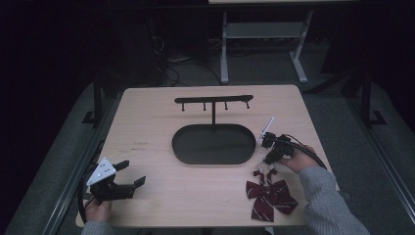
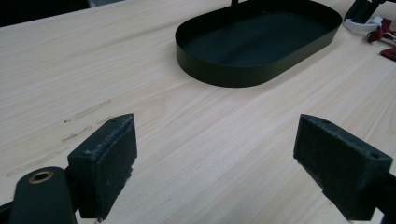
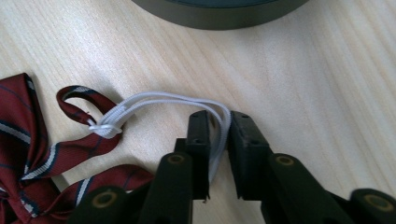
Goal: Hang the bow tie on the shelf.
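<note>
A dark red striped bow tie [image 1: 271, 196] [image 3: 28, 154] lies on the wooden table near its front right corner. A white elastic loop [image 3: 159, 100] runs from the bow tie's strap toward the tray. My right gripper [image 1: 267, 162] [image 3: 218, 116] points down at this loop. Its jaws stand a narrow gap apart, with the elastic cord passing between them and lying against one pad; I see no squeeze on the cord. My left gripper [image 1: 133, 172] [image 2: 215, 140] rests at the front left, wide open, with only bare table between its pads.
A black oval tray [image 1: 181, 147] [image 2: 224, 77] sits mid-table, with a black post rising from its far side to a hook bar [image 1: 214, 100]. The table edge runs close in front of the bow tie. Bare wood lies between the two grippers.
</note>
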The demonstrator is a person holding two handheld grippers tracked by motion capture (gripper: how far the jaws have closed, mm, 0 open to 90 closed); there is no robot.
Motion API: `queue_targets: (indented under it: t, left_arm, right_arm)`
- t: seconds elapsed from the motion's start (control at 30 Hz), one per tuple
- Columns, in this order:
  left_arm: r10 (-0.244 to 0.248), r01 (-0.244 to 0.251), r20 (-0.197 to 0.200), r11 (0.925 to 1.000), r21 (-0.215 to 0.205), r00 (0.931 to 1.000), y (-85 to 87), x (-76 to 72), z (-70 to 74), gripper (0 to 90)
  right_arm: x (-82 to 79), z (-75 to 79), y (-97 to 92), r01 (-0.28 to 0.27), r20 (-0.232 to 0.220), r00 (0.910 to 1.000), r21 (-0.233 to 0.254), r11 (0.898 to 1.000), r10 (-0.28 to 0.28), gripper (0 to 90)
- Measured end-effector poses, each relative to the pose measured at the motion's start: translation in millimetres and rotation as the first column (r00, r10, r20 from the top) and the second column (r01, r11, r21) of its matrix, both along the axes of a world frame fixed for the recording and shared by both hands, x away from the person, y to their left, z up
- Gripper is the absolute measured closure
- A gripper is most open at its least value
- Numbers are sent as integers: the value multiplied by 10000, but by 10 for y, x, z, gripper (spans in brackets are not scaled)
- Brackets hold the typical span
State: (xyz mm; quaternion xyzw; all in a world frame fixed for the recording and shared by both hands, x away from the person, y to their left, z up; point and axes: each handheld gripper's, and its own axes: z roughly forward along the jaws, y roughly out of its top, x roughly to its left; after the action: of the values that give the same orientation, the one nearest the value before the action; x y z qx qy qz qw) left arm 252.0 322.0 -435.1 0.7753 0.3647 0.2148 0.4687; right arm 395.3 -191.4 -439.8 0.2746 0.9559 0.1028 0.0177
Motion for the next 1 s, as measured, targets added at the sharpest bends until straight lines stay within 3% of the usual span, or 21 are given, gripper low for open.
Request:
queue_targets:
  t: [0.17, 0.5, 0.73, 1.0]
  left_arm:
    - [11, -11, 23, 10000, -28, 10000, 2, -6, 3, 131]
    - [74, -74, 33, 10000, 16, 10000, -3, -3, 2, 131]
    - [65, -66, 41, 10000, 38, 10000, -7, -10, 4, 131]
    - [53, -53, 62, 10000, 52, 10000, -1, -12, 3, 131]
  right_arm:
    - [-18, 23, 5, -3, -36, 10000, -4, 10000, 3, 862]
    - [-84, 130, -54, -403, -219, 9989, 481, 9980, 414, 868]
    - [-199, 287, -87, -694, 281, 9974, 1000, 9926, 669, 869]
    - [-352, 532, -29, -1304, 766, 9894, 953, 9869, 1234, 872]
